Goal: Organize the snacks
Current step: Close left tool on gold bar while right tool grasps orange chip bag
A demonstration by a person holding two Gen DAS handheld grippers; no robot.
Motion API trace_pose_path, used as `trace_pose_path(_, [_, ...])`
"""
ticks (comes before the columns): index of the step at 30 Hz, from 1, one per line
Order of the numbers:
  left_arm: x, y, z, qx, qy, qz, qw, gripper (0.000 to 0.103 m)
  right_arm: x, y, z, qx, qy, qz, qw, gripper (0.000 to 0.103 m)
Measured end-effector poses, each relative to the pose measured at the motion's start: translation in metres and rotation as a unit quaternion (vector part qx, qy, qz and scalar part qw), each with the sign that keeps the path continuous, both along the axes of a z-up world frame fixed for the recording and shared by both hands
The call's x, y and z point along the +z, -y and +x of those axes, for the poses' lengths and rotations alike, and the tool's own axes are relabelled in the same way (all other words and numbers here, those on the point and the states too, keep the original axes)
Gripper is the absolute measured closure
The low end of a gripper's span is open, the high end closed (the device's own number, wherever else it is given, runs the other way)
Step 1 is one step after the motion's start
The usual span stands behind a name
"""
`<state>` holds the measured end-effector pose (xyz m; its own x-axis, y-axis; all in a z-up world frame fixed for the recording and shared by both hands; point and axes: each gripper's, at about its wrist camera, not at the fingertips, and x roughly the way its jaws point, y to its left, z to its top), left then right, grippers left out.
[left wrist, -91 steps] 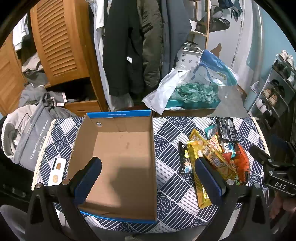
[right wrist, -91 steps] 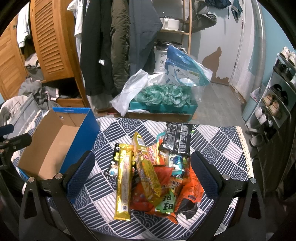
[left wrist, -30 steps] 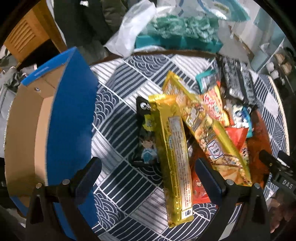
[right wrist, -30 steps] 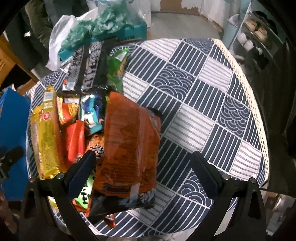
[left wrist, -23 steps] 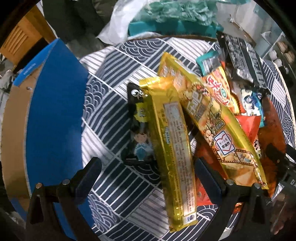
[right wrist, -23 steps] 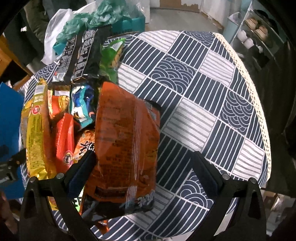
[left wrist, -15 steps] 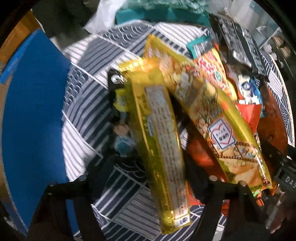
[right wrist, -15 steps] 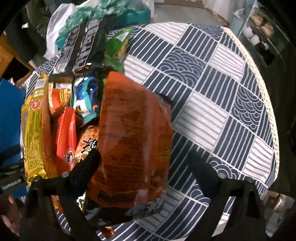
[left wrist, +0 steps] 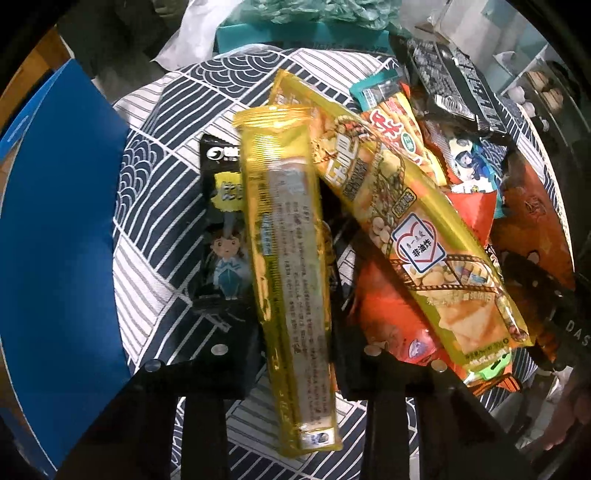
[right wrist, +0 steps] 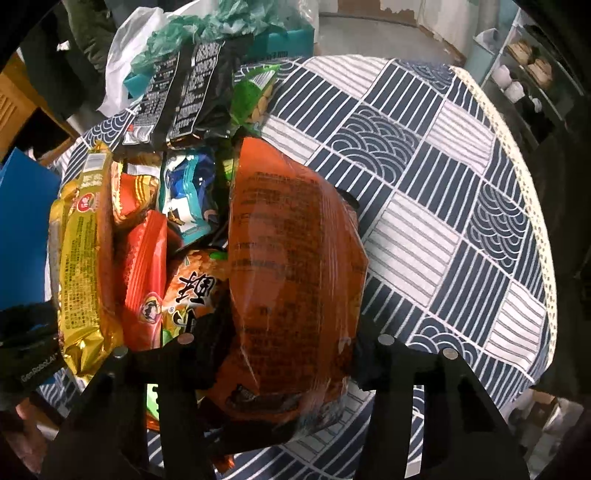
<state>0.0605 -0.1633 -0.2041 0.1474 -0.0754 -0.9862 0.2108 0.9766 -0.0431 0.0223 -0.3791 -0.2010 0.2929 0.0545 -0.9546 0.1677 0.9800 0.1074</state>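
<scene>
The near end of the gold pack [left wrist: 291,280] is crossed by the left gripper [left wrist: 295,354], whose dark fingers [left wrist: 229,354] are blurred; they are closed in against the pack's two sides, so it is gripped. A black pack [left wrist: 221,229] at 9 o'clock of it is half covered. In the right view the orange bag [right wrist: 291,280] is clamped between the fingers [right wrist: 207,350] of the right gripper [right wrist: 284,350], and its lower edge is hidden behind them. Print on both wrappers is too smeared to be read. The blue box [left wrist: 55,229] is cut off at 9 o'clock in the left view; only its outer wall is seen.

The pile rests on a round table under a navy-and-white patterned cloth [right wrist: 443,206] with a pale lace rim. Beyond it, at 12 o'clock, a white plastic bag [right wrist: 125,48] and a teal tray of green wrappers [right wrist: 236,26] are seen, and shoe shelves [right wrist: 524,70] at 2 o'clock.

Counted: two long yellow packs, the gold one and a printed one [left wrist: 410,236]; two black-backed packs [right wrist: 181,85] side by side; one green packet [right wrist: 255,96]; one blue packet [right wrist: 188,184]. The red and orange packs underneath overlap too much to be counted.
</scene>
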Motion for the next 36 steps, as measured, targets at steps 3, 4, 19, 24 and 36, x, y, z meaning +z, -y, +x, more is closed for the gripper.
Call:
trace_pose_path(3, [0.008,-0.007,-0.003,0.001,0.009,0.001,1.0000,0.070,0.011,0.003,-0.007,-0.003,0.012,0.000,1.000,0.051])
trace_pose_path(4, [0.012,-0.011,-0.006,0.002,0.013,-0.001,0.9999,0.070,0.015,0.003,-0.009,-0.002,0.016,-0.003,1.000,0.052])
trace_pose_path(19, [0.078,-0.031,-0.043,-0.014,0.069,-0.021,0.9973,0.070,0.073,-0.018,-0.029,0.020,0.086,0.004,0.996,0.052])
trace_pose_path(24, [0.096,-0.034,-0.048,-0.021,0.090,-0.027,0.9954,0.071,0.088,-0.026,-0.033,0.031,0.106,-0.006,0.994,0.052])
trace_pose_path(36, [0.122,-0.054,-0.043,-0.017,0.141,-0.037,0.9893,0.074,0.116,-0.057,-0.034,0.065,0.145,0.003,0.987,0.052])
